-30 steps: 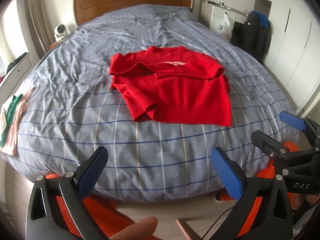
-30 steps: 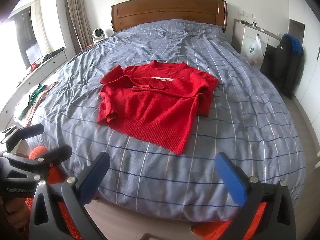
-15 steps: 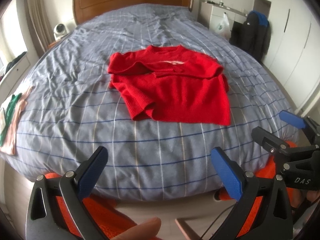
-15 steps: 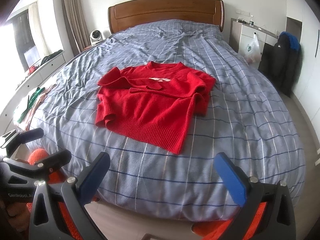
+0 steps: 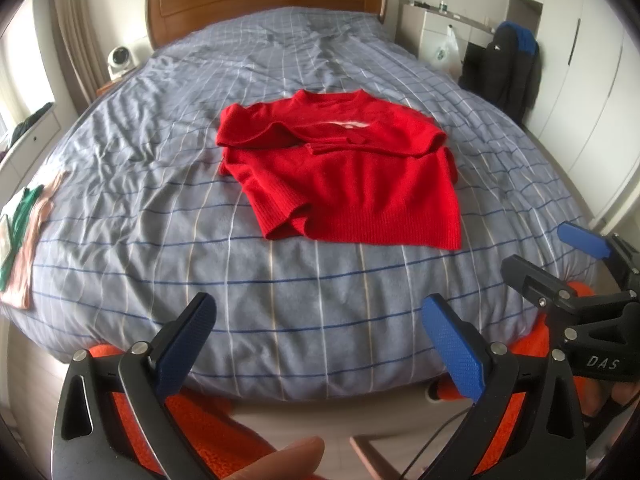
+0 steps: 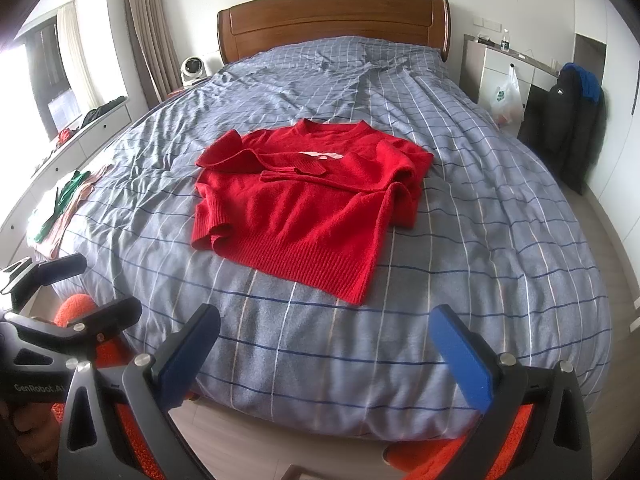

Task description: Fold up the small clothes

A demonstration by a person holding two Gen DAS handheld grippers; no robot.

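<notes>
A red knitted sweater (image 5: 344,176) (image 6: 304,200) lies on the grey checked bed (image 5: 200,240) (image 6: 480,200), both sleeves folded across its chest, hem toward me. My left gripper (image 5: 320,332) hangs open over the foot of the bed, well short of the hem, nothing between its blue pads. My right gripper (image 6: 326,336) is also open and empty, near the bed's front edge. Each gripper shows in the other's view: the right gripper (image 5: 560,264) at the right edge, the left gripper (image 6: 68,280) at the left edge.
Folded green and pink clothes (image 5: 20,232) (image 6: 64,208) lie at the bed's left edge. A wooden headboard (image 6: 332,20) stands at the far end. A dark jacket (image 6: 576,120) hangs at the right, by a white cabinet (image 6: 504,76). A white fan (image 6: 192,70) sits left of the headboard.
Both grippers have shifted slightly, so the sweater sits a little differently in each view. The sweater itself has not moved. Both grippers stay open.
</notes>
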